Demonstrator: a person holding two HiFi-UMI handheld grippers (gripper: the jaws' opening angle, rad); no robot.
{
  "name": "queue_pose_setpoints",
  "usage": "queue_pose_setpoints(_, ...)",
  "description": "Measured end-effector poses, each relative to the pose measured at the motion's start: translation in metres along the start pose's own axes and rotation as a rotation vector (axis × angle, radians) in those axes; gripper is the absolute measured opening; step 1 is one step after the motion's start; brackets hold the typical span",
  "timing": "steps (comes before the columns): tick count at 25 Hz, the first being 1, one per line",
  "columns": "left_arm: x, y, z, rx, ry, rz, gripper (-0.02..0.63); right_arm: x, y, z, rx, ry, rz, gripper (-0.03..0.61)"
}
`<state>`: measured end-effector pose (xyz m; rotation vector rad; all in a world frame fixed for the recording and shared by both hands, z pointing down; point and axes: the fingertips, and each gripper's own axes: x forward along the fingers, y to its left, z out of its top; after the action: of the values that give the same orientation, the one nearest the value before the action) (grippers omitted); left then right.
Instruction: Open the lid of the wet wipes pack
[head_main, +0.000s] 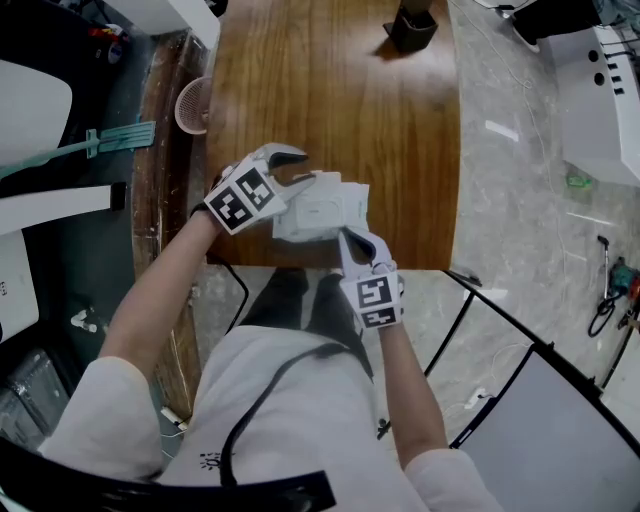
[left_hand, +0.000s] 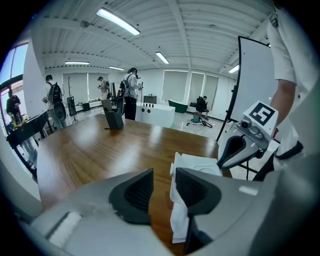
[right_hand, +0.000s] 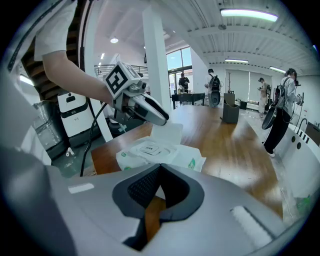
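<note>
At the table (head_main: 330, 100)'s near edge lies the wet wipes pack (head_main: 320, 208). The left gripper (left_hand: 162, 181), jaws apart, straddles its upturned end flap; the right gripper (right_hand: 159, 172) is clenched, empty, just beside it. The lid (right_hand: 150, 148) looks unopened.

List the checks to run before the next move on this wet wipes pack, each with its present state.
1. The lid lies closed on the wet wipes pack: ok.
2. The left gripper grips the pack: not ok; fingers apart, the end seam between them, unpinched.
3. The right gripper is open to take the lid: not ok; fingers together.
4. The right gripper pins the pack's near edge: cannot tell.
5. The pack rests on the table: ok, close to its near edge.
</note>
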<state>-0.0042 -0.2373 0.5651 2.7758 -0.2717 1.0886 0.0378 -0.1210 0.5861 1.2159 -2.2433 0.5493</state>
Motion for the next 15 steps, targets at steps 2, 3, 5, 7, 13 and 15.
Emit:
queue_pose_setpoints(2, 0.002, 0.004, -0.003, -0.004, 0.004, 0.006, 0.147, 0.000, 0.000, 0.000, 0.000, 0.002, -0.003, 0.009)
queue_pose_setpoints(3, 0.003, 0.005, -0.004, -0.008, 0.005, 0.010, 0.147, 0.000, 0.000, 0.000, -0.001, 0.003, -0.004, 0.009)
queue_pose_setpoints(5, 0.004, 0.009, -0.007, -0.021, 0.005, 0.019, 0.147, 0.000, 0.000, 0.000, -0.002, 0.003, -0.006, 0.009)
queue_pose_setpoints(7, 0.006, 0.012, -0.010, -0.032, 0.006, 0.031, 0.147, 0.000, 0.000, 0.001, 0.000, 0.003, -0.008, 0.009)
queue_pose_setpoints(13, 0.014, 0.017, -0.017, -0.048, 0.010, 0.053, 0.147, 0.000, -0.002, 0.002, 0.004, -0.001, -0.017, 0.009)
queue_pose_setpoints(15, 0.016, 0.018, -0.019, -0.053, 0.012, 0.056, 0.147, -0.001, -0.001, 0.001, 0.002, 0.001, -0.018, 0.009)
